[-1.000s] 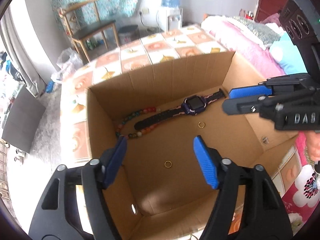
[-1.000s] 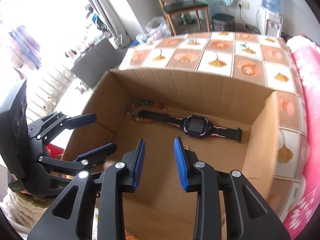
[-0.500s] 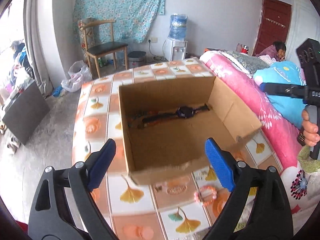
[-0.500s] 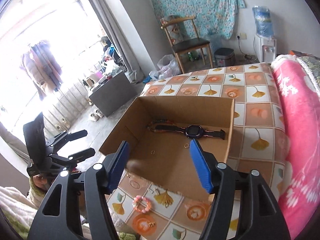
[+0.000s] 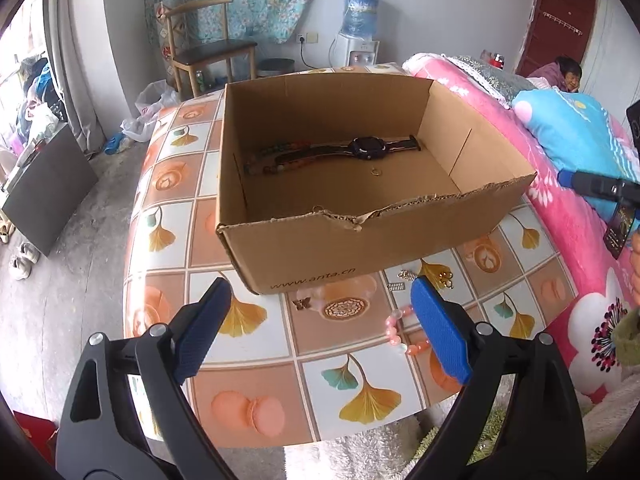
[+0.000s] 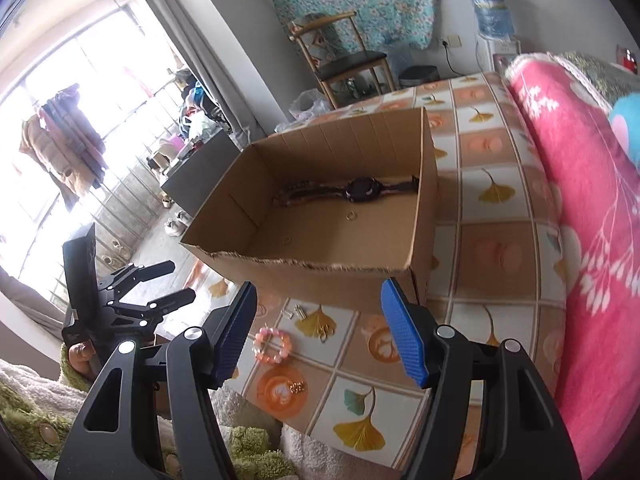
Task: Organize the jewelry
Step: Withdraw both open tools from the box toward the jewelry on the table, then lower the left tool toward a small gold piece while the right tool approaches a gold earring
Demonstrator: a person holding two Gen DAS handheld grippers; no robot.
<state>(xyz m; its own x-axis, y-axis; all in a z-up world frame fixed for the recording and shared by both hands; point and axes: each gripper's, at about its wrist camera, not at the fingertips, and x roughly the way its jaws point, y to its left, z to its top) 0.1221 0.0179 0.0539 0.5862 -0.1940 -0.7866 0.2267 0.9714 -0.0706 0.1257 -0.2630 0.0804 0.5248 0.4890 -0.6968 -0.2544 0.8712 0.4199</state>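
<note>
An open cardboard box (image 5: 360, 248) (image 6: 340, 288) stands on the tiled table (image 5: 256, 364). Inside lie a dark watch (image 5: 366, 147) (image 6: 362, 190), a multicoloured bead bracelet (image 5: 276, 160) and small gold rings (image 5: 375, 172) (image 6: 286, 240). In front of the box lie a pink bead bracelet (image 5: 396, 330) (image 6: 272, 345), a butterfly piece (image 5: 301, 303), silver clips (image 5: 404, 280) (image 6: 294, 312) and gold bits (image 6: 297, 388). My left gripper (image 5: 320, 296) (image 6: 160, 288) hangs open and empty above the table's near edge. My right gripper (image 6: 319, 300) (image 5: 596, 188) is open and empty too.
A bed with a pink flowered cover (image 6: 592, 200) runs along the table's right side, and a person (image 5: 560, 76) lies at its far end. A wooden chair (image 5: 208, 52) and a water dispenser (image 5: 360, 40) stand behind. Green shaggy fabric (image 6: 248, 452) lies below the near edge.
Both grippers have pulled back out of the box to the table's near edge and their jaws have widened. The pink bracelet and small pieces in front of the box have come into view.
</note>
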